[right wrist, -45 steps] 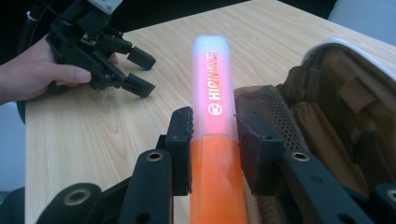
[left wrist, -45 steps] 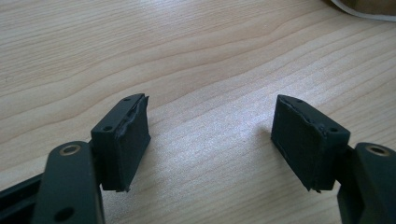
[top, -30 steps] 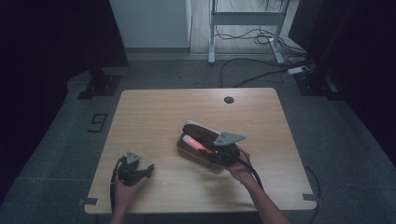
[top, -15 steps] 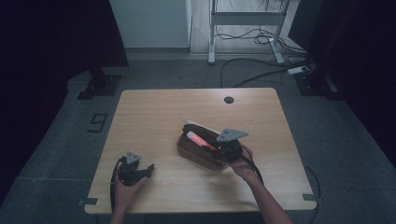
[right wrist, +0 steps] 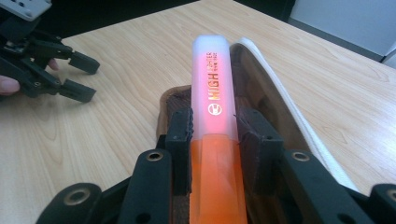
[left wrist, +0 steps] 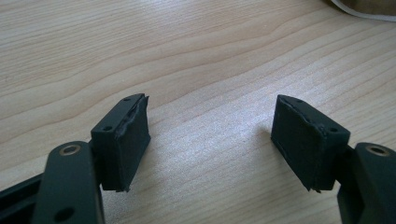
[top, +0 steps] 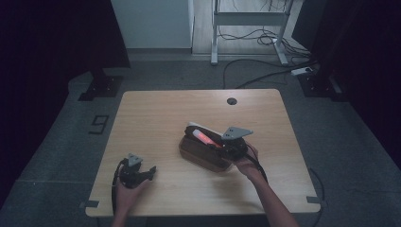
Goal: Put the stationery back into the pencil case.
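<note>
— Orange and translucent, is that a highlighter [right wrist: 211,121] you are gripping?

— Yes. I am clamping my right gripper [right wrist: 212,149] on it, one pad on each side of its barrel, just where the pale cap is meeting the orange body. It is pointing away from me along the open brown pencil case [top: 204,153], right above the case's dark inside.

— Where is the case lying?

— It is sitting on the wooden table [top: 156,118], right of the middle, with its pale-edged flap [right wrist: 299,121] standing up beside the highlighter.

— And your other hand?

— I am resting my left gripper [left wrist: 212,140] low over bare tabletop near the front left corner, well apart from the case, its jaws spread wide and holding nothing.
</note>
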